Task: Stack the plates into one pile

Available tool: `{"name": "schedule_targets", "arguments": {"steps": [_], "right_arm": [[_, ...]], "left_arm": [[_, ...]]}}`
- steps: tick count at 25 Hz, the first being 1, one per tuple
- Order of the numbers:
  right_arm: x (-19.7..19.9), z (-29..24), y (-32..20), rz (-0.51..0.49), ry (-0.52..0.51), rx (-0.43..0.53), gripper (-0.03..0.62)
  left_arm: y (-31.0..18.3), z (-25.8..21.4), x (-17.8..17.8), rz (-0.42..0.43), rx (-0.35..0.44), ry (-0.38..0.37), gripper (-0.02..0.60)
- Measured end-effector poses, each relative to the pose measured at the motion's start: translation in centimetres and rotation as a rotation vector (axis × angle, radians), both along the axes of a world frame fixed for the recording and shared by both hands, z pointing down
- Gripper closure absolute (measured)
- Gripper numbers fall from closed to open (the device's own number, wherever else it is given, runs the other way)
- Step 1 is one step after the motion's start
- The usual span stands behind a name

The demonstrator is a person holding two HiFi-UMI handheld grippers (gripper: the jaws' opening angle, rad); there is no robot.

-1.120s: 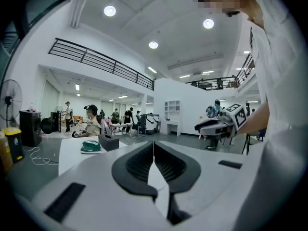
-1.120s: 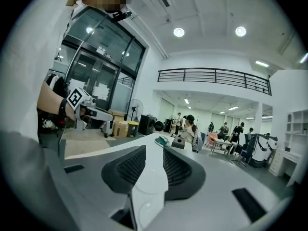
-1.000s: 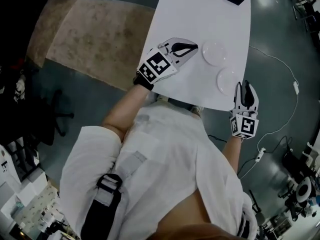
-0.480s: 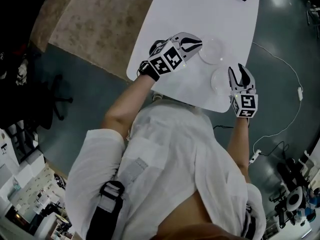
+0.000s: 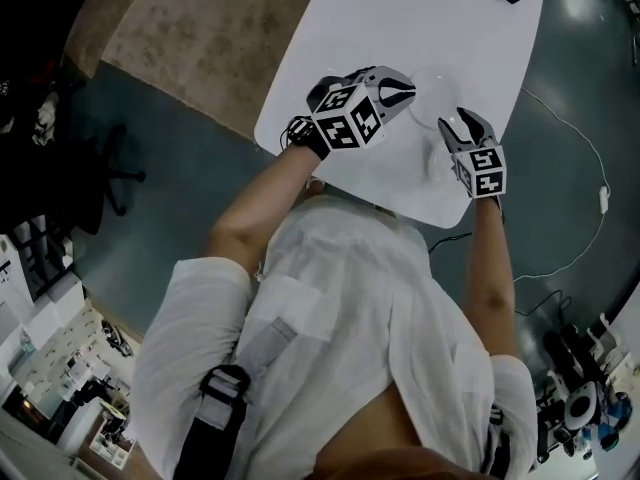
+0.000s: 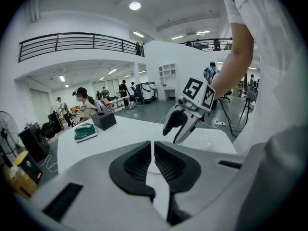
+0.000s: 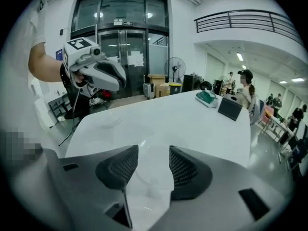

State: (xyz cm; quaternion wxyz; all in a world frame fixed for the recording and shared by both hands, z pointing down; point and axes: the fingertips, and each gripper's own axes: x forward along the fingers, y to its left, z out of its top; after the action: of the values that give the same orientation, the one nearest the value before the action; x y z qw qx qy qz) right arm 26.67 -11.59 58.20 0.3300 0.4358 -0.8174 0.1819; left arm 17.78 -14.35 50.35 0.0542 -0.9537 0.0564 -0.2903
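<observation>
Two white plates lie side by side on the white table [image 5: 340, 138]: the far plate [image 5: 433, 93] and the near plate [image 5: 441, 160]. My left gripper [image 5: 405, 93] is shut and holds nothing, its tips at the far plate's left rim. My right gripper [image 5: 459, 126] hangs over the near plate with its jaws opening. In the right gripper view the near plate [image 7: 148, 177] shows in the gap, and the pads stand apart from it. That view also shows the left gripper [image 7: 103, 74] above the far plate [image 7: 108, 121]. In the left gripper view the shut jaws point toward the right gripper [image 6: 179, 127].
A green item [image 6: 85, 131] and a black box [image 6: 103, 121] sit at the table's far end. The table's near edge [image 5: 400, 213] runs just under my right hand. A rug [image 5: 190, 38] lies on the floor at left, a cable [image 5: 585, 148] at right. People stand in the background.
Both grippers have come down toward the plates. The right one moved from beyond the table's near edge to over the near plate, and its jaws spread wider. The left stayed shut.
</observation>
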Motion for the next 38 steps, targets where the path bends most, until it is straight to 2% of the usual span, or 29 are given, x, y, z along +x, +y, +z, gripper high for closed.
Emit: {"name": "schedule_targets", "arguments": {"steps": [3,7,12,15,19,30,38], "right_arm": [[-2.3,1.8,-0.4,-0.057,0.0,-0.086,0.37],[-5.0,4.3,-0.1,-0.112,-0.014,-0.227,0.326],[-5.9,7.0,0.1,-0.166,0.075,-0.324,0.31],[-5.9,8.4,0.1,-0.188,0.139,-0.346,0.31],[-6.9,8.6,0.0,-0.186,0.167,-0.351,0.31],[-11.1,8.0,0.8,-0.162,0.12,-0.356,0.31],[-15.0,7.8,3.5,-0.178,0.11,-0.351,0.312]], "left_arm": [[0.2,0.3,-0.5,0.019,0.015,-0.025,0.568],[0.5,1.0,-1.3,0.034,0.023,-0.049,0.568],[0.1,1.6,-2.1,0.042,0.037,-0.07,0.568],[0.0,2.0,-2.5,0.053,0.053,-0.089,0.568],[0.3,1.9,-3.8,0.07,0.059,-0.101,0.568],[0.5,2.0,-6.7,0.108,0.067,-0.135,0.552],[1.2,1.9,-8.1,0.151,0.076,-0.141,0.548]]}}
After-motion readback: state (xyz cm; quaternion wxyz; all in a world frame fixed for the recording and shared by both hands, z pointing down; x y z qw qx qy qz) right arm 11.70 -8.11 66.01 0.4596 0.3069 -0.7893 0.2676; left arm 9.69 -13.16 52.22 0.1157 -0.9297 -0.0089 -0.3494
